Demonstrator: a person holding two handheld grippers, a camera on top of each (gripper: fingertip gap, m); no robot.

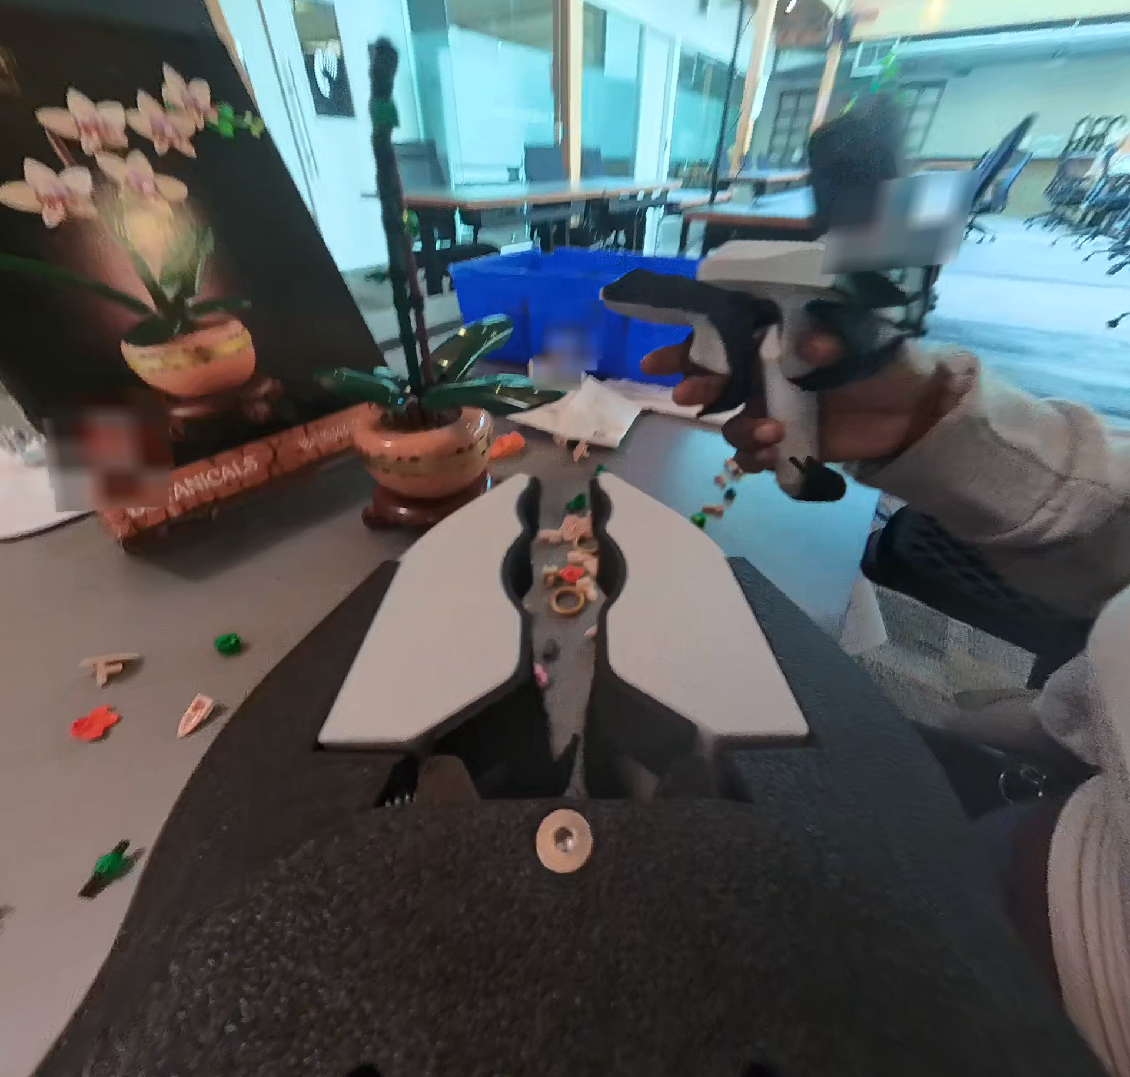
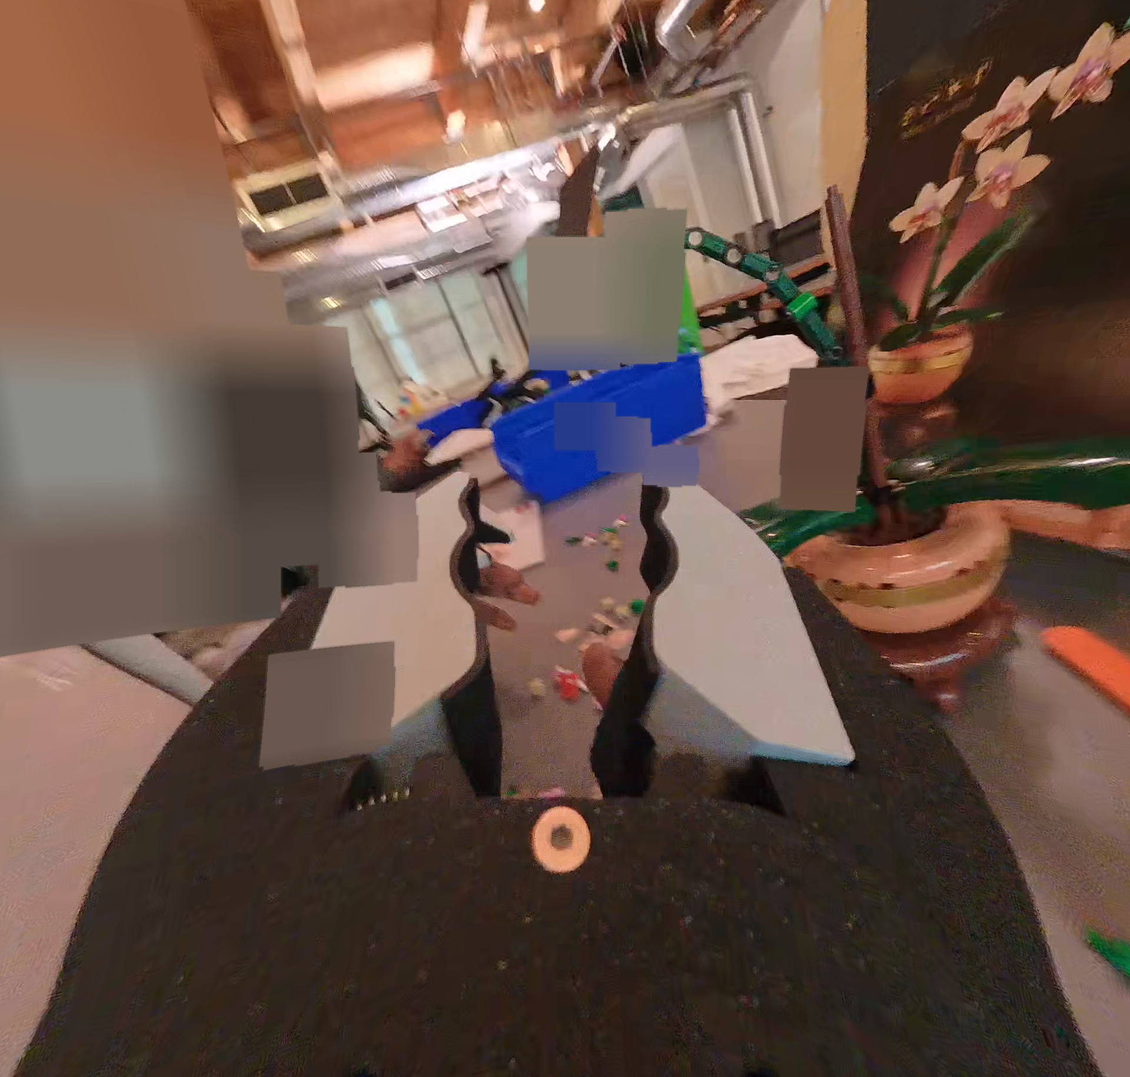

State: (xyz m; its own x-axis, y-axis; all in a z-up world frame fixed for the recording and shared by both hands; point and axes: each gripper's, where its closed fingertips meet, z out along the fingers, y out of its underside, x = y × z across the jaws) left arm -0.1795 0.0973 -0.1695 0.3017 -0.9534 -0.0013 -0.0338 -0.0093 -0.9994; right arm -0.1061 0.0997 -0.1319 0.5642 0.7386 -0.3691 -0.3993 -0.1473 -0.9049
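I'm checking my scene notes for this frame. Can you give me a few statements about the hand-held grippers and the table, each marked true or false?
1. The left hand-held gripper grips a brick. False: it is open over loose small pieces.
2. The pot holds a stem with no flowers. True.
3. The bin is red. False: blue.
4. The right hand-held gripper is open and empty. True.

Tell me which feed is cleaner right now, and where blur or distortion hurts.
Left wrist view is cleaner: loose pieces between the left tool fingers read fairly sharp, though edges smear and the raised right tool looks soft. Right wrist view is motion-blurred and tilted; the flower pot bulges with wide-angle distortion.
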